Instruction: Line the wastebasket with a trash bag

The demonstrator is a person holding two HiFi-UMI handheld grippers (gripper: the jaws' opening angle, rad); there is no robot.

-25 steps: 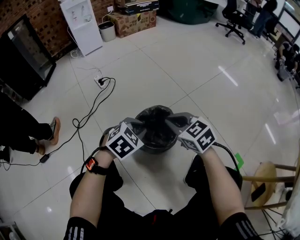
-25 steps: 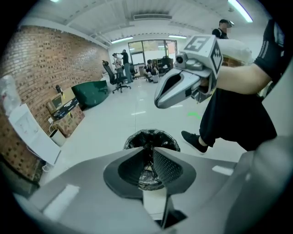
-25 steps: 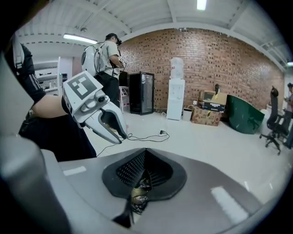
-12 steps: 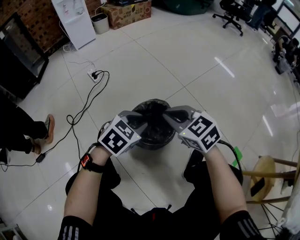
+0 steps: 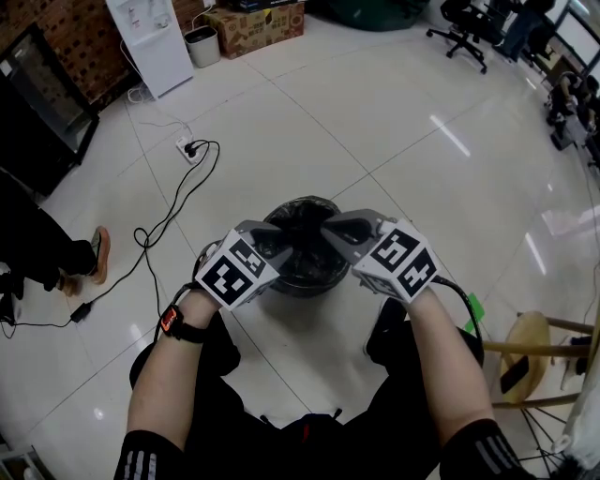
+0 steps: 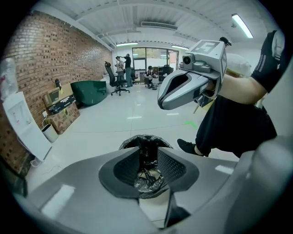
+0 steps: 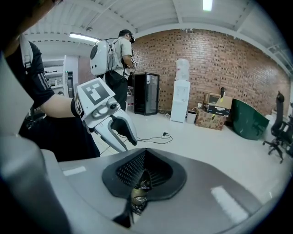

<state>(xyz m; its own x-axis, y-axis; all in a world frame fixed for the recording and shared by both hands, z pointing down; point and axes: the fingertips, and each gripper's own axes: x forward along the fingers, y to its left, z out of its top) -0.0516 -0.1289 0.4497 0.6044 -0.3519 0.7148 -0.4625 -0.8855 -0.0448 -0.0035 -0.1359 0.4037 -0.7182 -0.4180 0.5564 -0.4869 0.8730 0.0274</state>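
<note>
A small round wastebasket (image 5: 291, 281) stands on the white tile floor, with a black trash bag (image 5: 305, 214) draped in it and over its rim. Both grippers hang over the basket's near rim, tips close together. My left gripper (image 5: 281, 251) has just been opening its jaws. In the left gripper view the pads (image 6: 171, 164) stand apart, and crumpled bag film (image 6: 147, 182) shows in the gap without being pressed. My right gripper (image 5: 330, 234) is shut, and a shiny fold of the bag (image 7: 137, 196) is pinched between its pads.
A power strip with a black cable (image 5: 192, 150) lies on the floor to the left of the basket. A bystander's foot (image 5: 94, 258) is at the far left. A wooden stool (image 5: 534, 352) stands at the right. A white dispenser (image 5: 145, 42), a small bin (image 5: 200, 45) and cardboard boxes (image 5: 253, 23) line the brick wall.
The head view has shifted, so the basket sits higher in the picture. Both grippers stay over its near rim. The bystander's foot at the left has moved a little.
</note>
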